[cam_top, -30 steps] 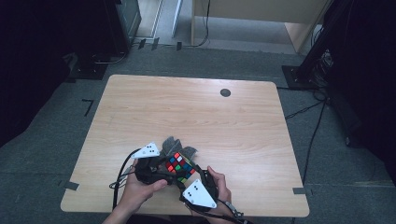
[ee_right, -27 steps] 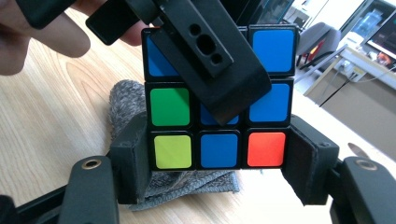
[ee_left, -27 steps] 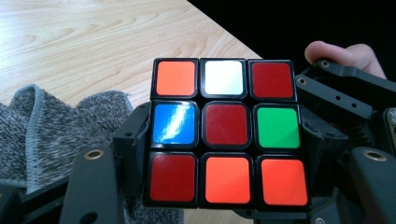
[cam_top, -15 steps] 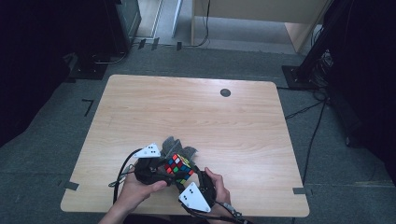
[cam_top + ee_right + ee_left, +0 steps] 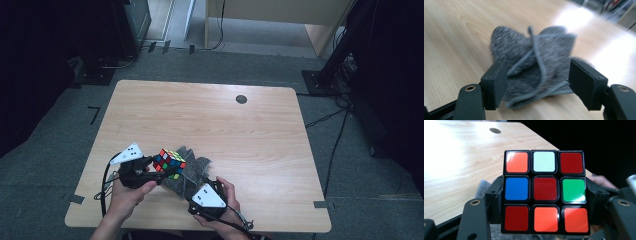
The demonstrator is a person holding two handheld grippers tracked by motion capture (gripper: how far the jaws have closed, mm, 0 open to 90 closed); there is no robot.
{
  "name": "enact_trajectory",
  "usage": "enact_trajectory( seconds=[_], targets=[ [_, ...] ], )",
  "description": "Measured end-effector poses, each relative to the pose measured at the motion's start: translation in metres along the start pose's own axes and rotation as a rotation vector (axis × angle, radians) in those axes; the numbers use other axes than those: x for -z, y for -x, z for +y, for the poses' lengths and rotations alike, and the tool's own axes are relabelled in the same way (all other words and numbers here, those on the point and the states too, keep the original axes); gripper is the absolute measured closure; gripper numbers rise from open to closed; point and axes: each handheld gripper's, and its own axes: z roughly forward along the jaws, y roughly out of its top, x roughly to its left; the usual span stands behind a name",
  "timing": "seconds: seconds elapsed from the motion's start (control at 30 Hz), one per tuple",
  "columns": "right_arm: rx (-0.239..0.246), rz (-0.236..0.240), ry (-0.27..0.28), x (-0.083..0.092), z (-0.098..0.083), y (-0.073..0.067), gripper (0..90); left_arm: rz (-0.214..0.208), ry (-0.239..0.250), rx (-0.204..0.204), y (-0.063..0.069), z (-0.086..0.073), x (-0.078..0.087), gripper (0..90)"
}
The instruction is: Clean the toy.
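Here the left gripper [image 5: 159, 171] has its fingers [image 5: 496, 200] clenched on the sides of the puzzle cube [image 5: 169, 163], which sits low and left of centre in the high view, apparently held just above the bench [image 5: 210, 120]. Beside it, lower centre, lies the grey cloth [image 5: 192, 172]. The right gripper [image 5: 537, 82] has its fingers [image 5: 496, 80] released, straddling the cloth's blurred folds without pressing.
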Motion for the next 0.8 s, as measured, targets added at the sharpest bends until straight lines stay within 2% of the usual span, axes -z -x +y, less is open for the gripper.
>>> enact_trajectory(
  seconds=[0.07, 0.1, 0.27, 0.4, 0.43, 0.57, 0.63, 0.7, 0.73, 0.8],
  targets=[
    [-0.015, -0.013, -0.027, -0.008, -0.001, -0.001, 37.1, -0.001, 0.011, 0.007, -0.001, -0.002, 0.001, 34.1],
    [-0.037, -0.018, -0.046, -0.012, -0.002, -0.001, 40.3, 0.002, 0.015, 0.006, -0.002, -0.004, 0.001, 34.1],
    [-0.107, -0.032, -0.106, -0.019, -0.004, 0.011, 71.5, 0.024, 0.034, 0.011, -0.004, -0.010, 0.003, 34.1],
    [-0.130, -0.060, -0.119, -0.014, -0.007, 0.028, 80.8, 0.045, 0.053, -0.014, -0.003, -0.011, 0.005, 34.1],
    [-0.139, -0.080, -0.125, -0.010, -0.009, 0.036, 82.3, 0.051, 0.053, -0.019, -0.003, -0.011, 0.005, 34.0],
    [-0.151, -0.158, -0.160, 0.003, -0.020, 0.060, 83.3, 0.060, 0.048, -0.037, -0.002, -0.011, 0.003, 34.1],
    [-0.162, -0.177, -0.177, 0.009, -0.024, 0.072, 78.1, 0.060, 0.040, -0.045, -0.002, -0.012, 0.002, 34.1],
    [-0.205, -0.150, -0.178, 0.017, -0.027, 0.084, 67.8, 0.061, 0.036, -0.046, -0.002, -0.012, 0.001, 34.1],
    [-0.220, -0.137, -0.153, 0.022, -0.026, 0.089, 60.1, 0.060, 0.035, -0.044, -0.002, -0.012, 0.000, 34.1],
    [-0.242, -0.123, -0.100, 0.029, -0.021, 0.092, 54.1, 0.063, 0.036, -0.041, -0.003, -0.012, 0.000, 34.1]
  ],
)
